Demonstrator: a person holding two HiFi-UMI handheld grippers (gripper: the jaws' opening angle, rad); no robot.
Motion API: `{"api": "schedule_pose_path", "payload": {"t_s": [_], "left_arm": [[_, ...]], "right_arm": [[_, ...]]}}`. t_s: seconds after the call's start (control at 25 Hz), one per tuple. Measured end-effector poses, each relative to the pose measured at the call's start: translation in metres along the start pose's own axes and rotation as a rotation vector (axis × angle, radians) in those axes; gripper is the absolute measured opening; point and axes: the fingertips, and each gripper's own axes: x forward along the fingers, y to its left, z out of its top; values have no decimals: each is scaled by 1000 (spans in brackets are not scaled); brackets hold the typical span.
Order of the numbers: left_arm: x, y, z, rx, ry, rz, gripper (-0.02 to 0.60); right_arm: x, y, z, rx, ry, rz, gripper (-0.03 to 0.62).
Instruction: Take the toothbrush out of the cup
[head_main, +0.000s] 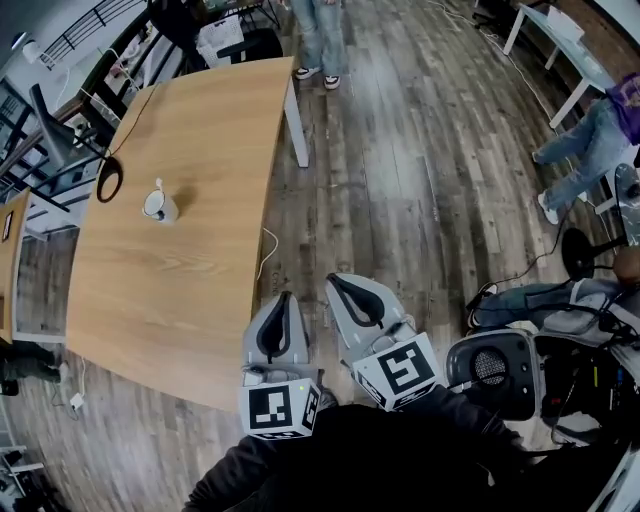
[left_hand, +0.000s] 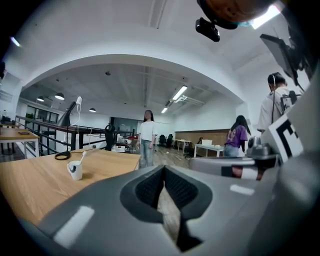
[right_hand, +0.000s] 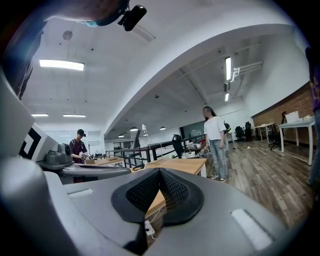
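Left gripper and right gripper fingers are together, empty; I'd reach for the cup at ten o'clock, opening around the toothbrush.

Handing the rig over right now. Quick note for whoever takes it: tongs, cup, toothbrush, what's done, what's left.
Left tongs: shut, empty, just off the table's near edge.
Right tongs: shut, empty, over the floor beside the left one.
Cup: upright on the table, well away from both tongs, with the toothbrush standing in it.
Done: nothing; the toothbrush is not yet out.
Left: reach the cup, open one pair of tongs, grip the toothbrush, lift it out.
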Motion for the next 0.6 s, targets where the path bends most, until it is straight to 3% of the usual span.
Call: {"api": "schedule_pose_path", "payload": {"t_s": [0.32, 0.6], "left_arm": [[81, -18, 23, 19, 0, 4, 8], [112, 1, 26, 7, 3, 85, 8]], "right_arm": [[38, -68, 21, 11, -5, 29, 0], [76, -85, 24, 8, 7, 100, 0]]}}
